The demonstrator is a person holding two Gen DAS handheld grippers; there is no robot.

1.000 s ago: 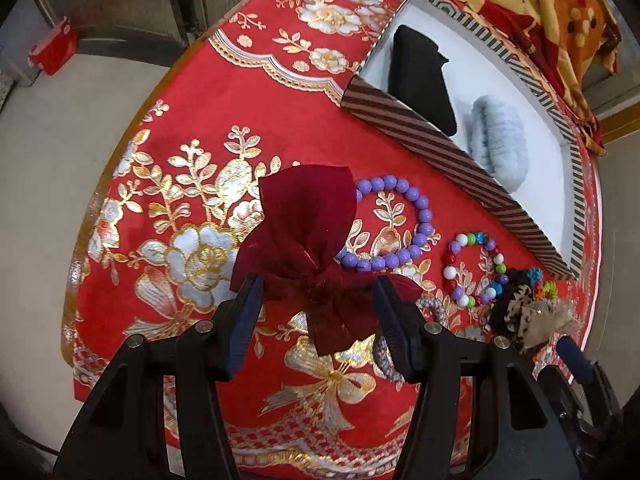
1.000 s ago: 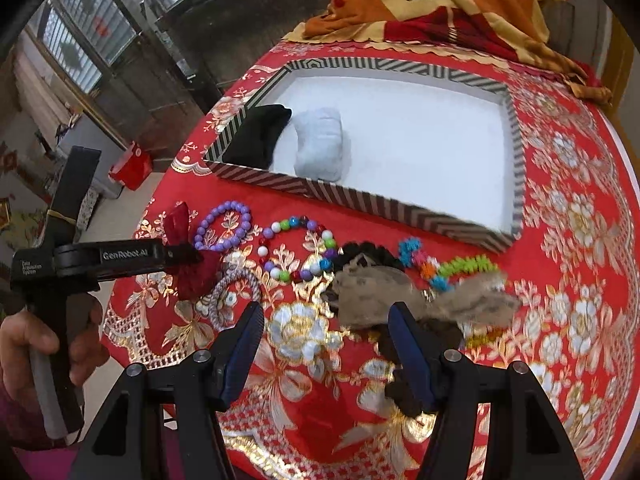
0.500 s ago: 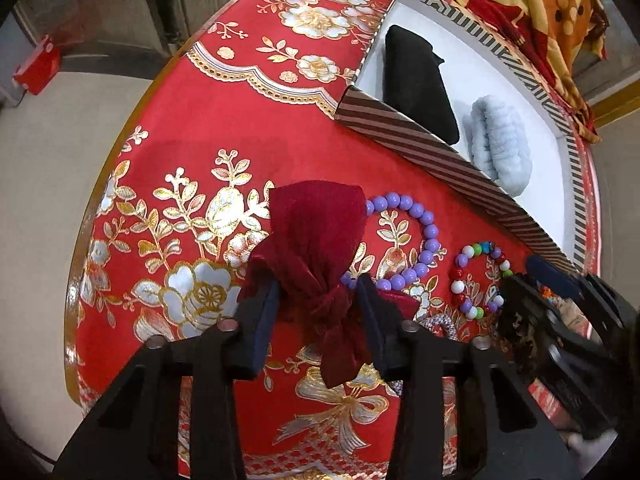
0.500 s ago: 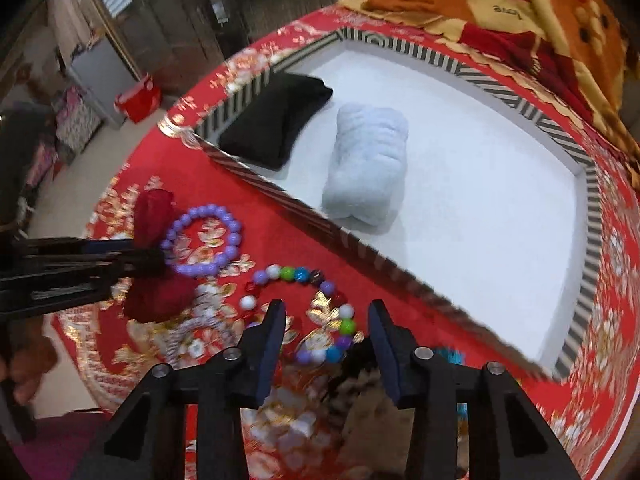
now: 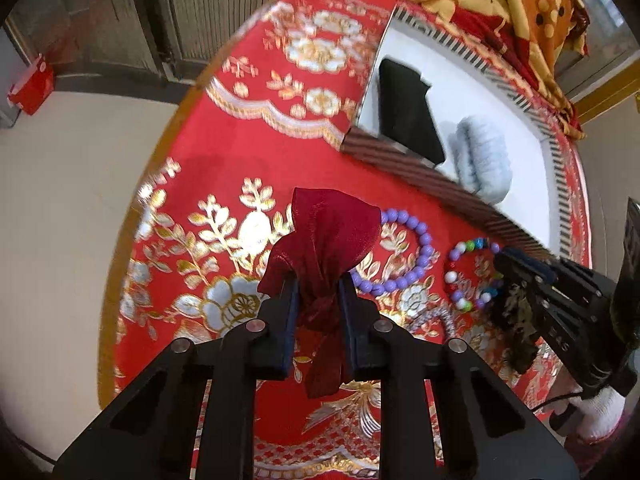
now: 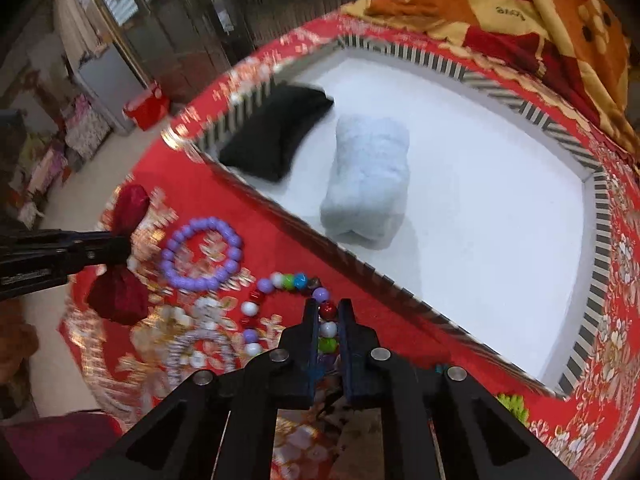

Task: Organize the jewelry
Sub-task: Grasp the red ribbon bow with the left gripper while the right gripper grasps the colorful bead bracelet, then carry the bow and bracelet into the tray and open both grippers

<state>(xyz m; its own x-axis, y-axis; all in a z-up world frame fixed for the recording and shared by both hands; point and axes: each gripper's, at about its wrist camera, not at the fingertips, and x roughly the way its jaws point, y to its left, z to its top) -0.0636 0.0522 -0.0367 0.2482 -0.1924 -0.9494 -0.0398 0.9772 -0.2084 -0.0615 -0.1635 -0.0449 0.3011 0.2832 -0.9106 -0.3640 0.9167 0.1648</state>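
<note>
My left gripper [image 5: 319, 280] is shut on a dark red velvet pouch [image 5: 328, 236] and holds it by its tied neck over the red tablecloth; the pouch also shows in the right wrist view [image 6: 128, 256]. My right gripper [image 6: 329, 312] is closed to a narrow gap above the multicolour bead bracelet [image 6: 296, 284]; what it grips is hidden, though a dark and tan fuzzy item [image 5: 516, 320] hangs at its jaws in the left wrist view. A purple bead bracelet [image 6: 202, 254] lies between them. The striped tray [image 6: 592, 196] holds a black pouch [image 6: 276, 136] and a pale blue pouch [image 6: 370, 184].
A silvery beaded bracelet [image 6: 192, 348] lies near the table's front edge. An orange and red blanket [image 6: 520, 4] is bunched behind the tray. The round table drops off to the floor on the left, where a red box [image 5: 30, 88] stands.
My left gripper closed on the red pouch and raised it. My right gripper closed from wide open and swung left and forward, now over the multicolour bracelet.
</note>
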